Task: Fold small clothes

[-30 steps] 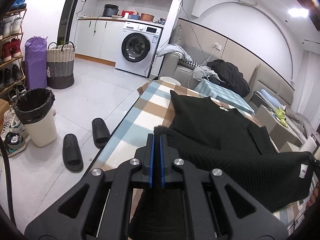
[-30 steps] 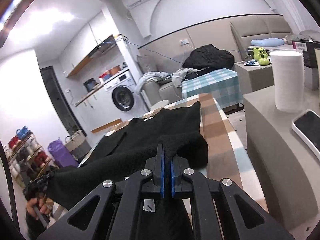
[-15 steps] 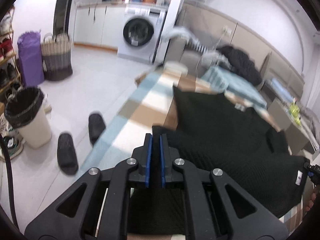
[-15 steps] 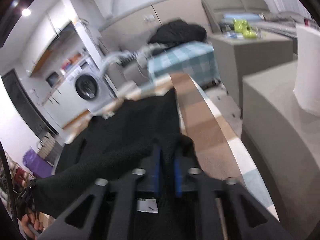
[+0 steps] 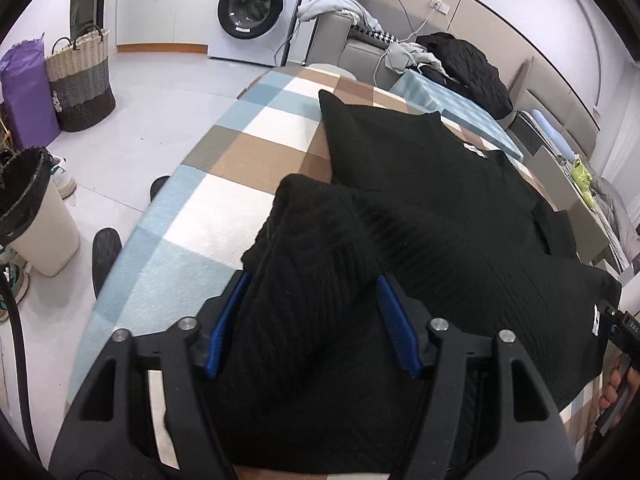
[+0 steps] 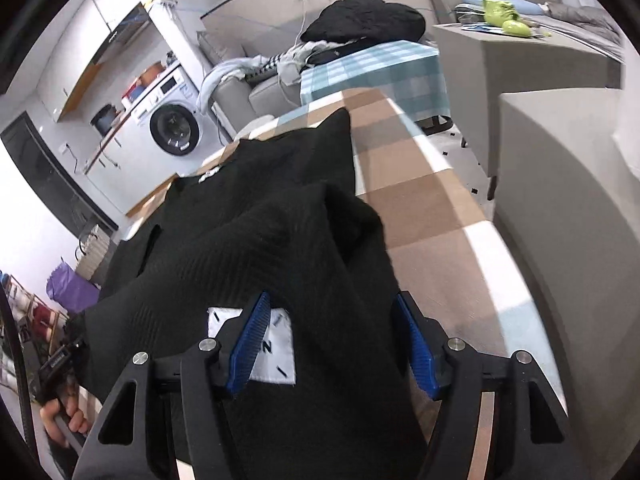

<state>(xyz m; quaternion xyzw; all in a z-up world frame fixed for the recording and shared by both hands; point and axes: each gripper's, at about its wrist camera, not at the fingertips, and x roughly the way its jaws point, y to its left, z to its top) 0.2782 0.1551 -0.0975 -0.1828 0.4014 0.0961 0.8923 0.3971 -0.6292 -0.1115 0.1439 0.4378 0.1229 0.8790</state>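
Note:
A black knit garment [image 5: 432, 208] lies on a checked table [image 5: 224, 160], its near edge folded over its body. My left gripper [image 5: 312, 292] is open, its blue pads [image 5: 390, 316] on either side of the folded left corner. My right gripper [image 6: 334, 312] is open over the folded right corner [image 6: 304, 240], where a white label [image 6: 276, 350] shows. The garment also fills the right wrist view [image 6: 256, 200]. Neither gripper holds the cloth.
A bin [image 5: 32, 216] and slippers [image 5: 105, 252] stand on the floor left of the table. A grey cabinet [image 6: 560, 184] is close on the right. A second checked table [image 6: 376, 68], a sofa with clothes, a washing machine [image 5: 256, 4] and baskets [image 5: 80, 80] lie beyond.
Both grippers were shut on the garment's near corners, carried them forward and down onto the garment, and have opened and let go.

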